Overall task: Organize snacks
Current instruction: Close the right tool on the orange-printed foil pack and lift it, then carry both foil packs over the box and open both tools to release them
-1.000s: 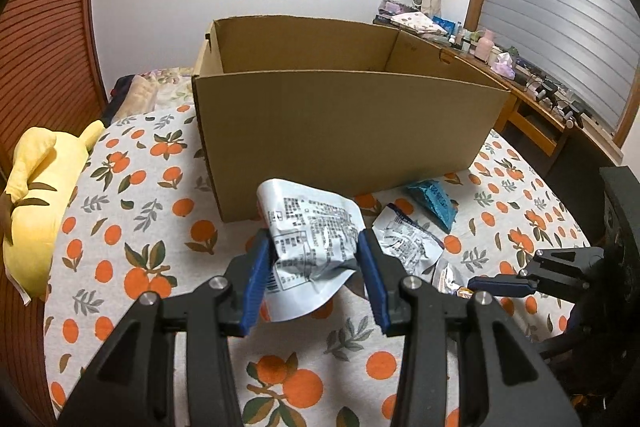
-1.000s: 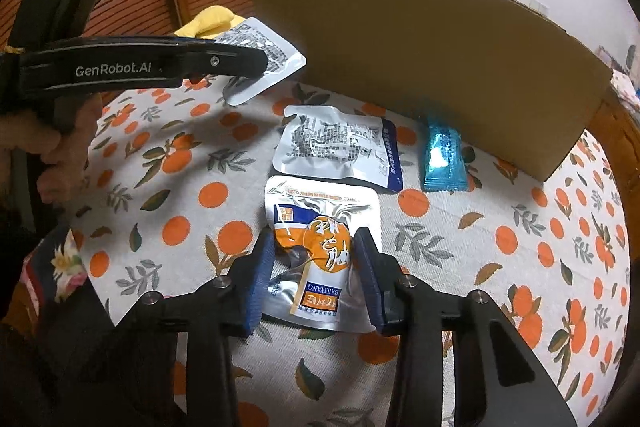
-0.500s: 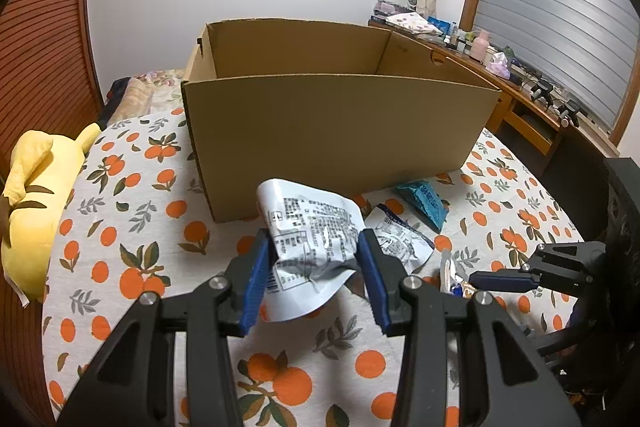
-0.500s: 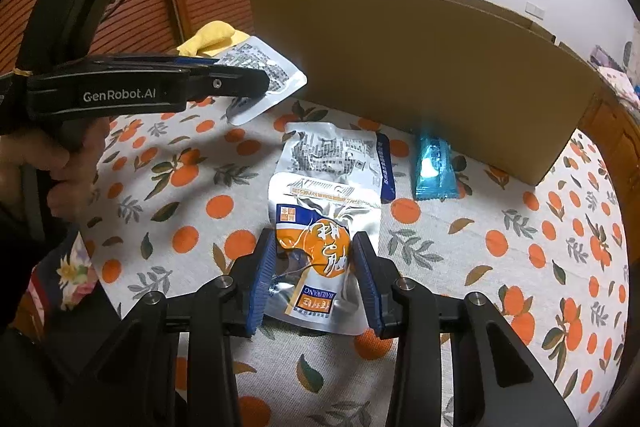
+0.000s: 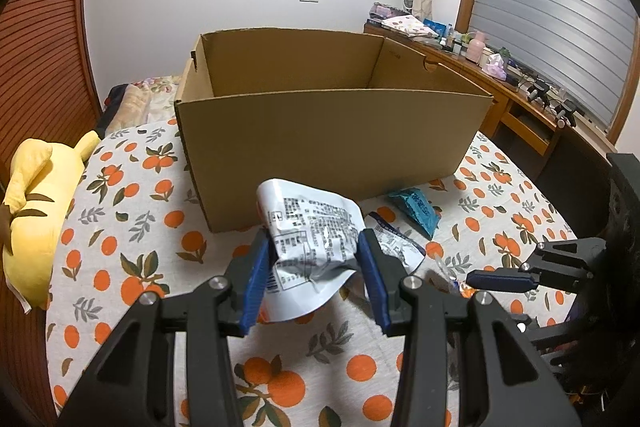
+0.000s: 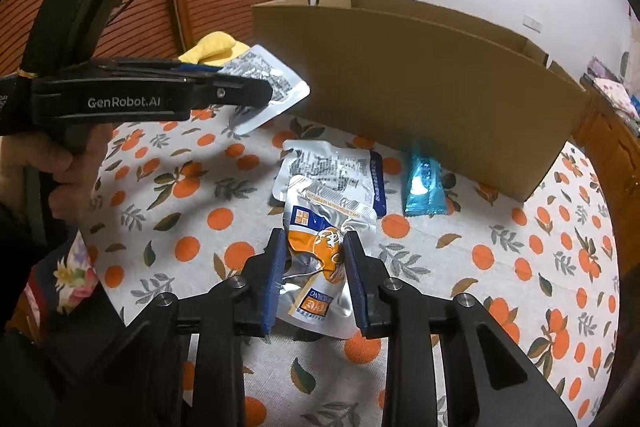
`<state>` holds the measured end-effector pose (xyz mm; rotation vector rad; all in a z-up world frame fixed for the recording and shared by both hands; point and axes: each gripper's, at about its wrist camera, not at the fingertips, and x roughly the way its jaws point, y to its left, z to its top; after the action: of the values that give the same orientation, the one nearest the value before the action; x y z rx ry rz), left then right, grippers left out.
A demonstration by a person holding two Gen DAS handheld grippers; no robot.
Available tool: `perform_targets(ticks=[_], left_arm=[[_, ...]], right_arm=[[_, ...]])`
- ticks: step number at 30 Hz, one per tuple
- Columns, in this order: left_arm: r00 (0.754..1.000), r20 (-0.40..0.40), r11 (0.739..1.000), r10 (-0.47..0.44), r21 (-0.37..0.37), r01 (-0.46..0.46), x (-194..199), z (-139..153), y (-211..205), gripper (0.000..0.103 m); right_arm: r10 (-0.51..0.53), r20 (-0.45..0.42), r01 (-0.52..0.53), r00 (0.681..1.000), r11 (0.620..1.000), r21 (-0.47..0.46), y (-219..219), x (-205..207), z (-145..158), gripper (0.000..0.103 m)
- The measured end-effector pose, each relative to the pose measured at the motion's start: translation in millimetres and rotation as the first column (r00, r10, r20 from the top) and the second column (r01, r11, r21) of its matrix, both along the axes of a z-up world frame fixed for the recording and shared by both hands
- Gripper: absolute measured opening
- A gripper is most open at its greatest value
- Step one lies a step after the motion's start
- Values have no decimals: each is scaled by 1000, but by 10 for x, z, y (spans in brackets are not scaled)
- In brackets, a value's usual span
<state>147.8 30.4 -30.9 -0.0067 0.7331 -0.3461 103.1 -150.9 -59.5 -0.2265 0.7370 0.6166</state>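
The left gripper is holding a silver printed packet in the air before the near wall of the open cardboard box, its fingers clamped on the packet's crumpled sides; the packet's long axis is running up and away toward the box, printed back facing the camera. The right gripper is closing its fingers on an orange-and-silver snack pouch, which is already buckling between the pads, its long axis pointing away toward the box and its far end overlapping a silver packet with a blue edge lying flat on the orange-print tablecloth. Just beside that, a teal wrapper is lying with one end near the foot of the box wall. Open cloth is stretching to the right of the packets, and the box's top is standing open. A yellow plush toy is sitting at the table's left edge. The box floor is hidden behind its near wall, and the pouch's lower end is partly covered by the fingers.
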Motion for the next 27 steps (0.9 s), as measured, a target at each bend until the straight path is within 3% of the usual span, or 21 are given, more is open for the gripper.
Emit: perform_targets(ticks=[3,5,6,27], left_arm=[[1000,0,1000,2,-3,-2,-2,2,3,42],[1000,0,1000,2,-2,-2,-4,-1,6,42],[1000,0,1000,1,-2,-1,-4,-1,7,42],[1000,4,1000,-8,-10,9,-47,29,-17,42]], right_arm=[[-4,9,4,1000,1000,7,-23,-7,26,25],[-4,17,4,1000,1000,19,-43,-13,55,17],[-6,25,6,1000,1000,20,-47,-14,75,8],[-96,33,93,995,993,74,-466,0,210,6]])
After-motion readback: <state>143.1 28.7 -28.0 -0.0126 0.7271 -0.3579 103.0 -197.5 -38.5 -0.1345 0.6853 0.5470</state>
